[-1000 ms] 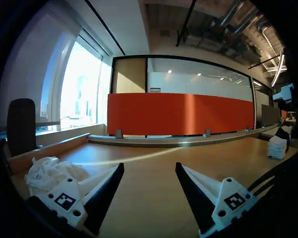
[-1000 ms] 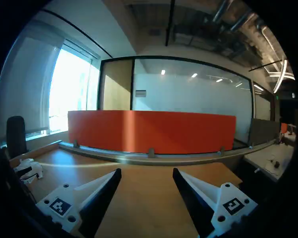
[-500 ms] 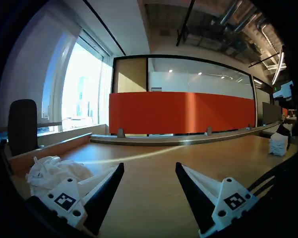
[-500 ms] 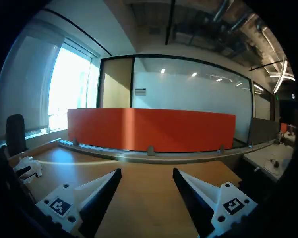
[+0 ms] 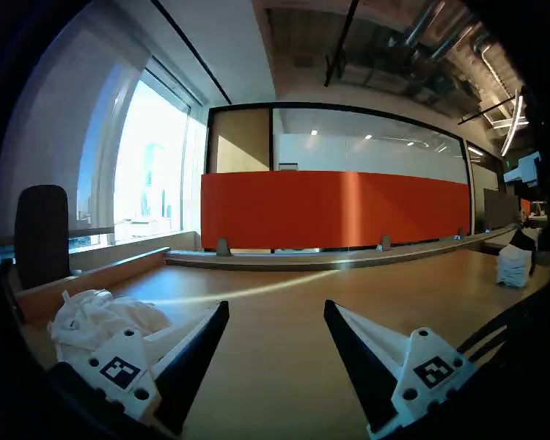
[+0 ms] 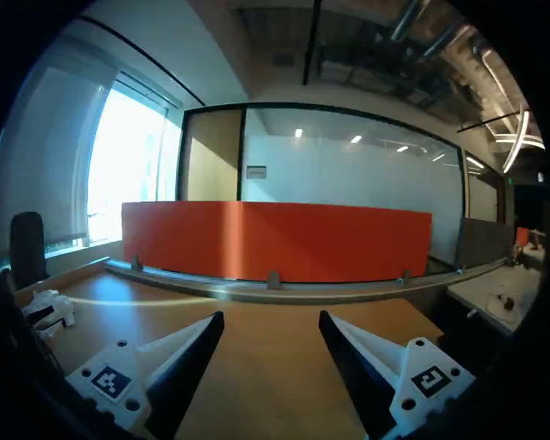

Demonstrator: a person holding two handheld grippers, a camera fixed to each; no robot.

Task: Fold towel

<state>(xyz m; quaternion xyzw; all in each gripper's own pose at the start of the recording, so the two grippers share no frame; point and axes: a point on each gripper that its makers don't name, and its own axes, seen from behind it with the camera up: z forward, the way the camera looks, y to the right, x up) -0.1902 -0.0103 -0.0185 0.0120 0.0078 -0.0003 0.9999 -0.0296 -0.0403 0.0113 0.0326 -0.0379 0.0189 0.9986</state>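
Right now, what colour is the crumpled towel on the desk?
White. The towel shows best in the left gripper view.

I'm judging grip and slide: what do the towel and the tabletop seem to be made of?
Towel: soft white cloth, probably cotton, matte; it lies crumpled in loose folds. Tabletop: smooth wood-look surface, perhaps laminate or veneer; a streak of light glints across its even brown face.

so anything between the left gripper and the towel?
Nothing, just bare desk. In the left gripper view the crumpled towel lies close beside the open left gripper.
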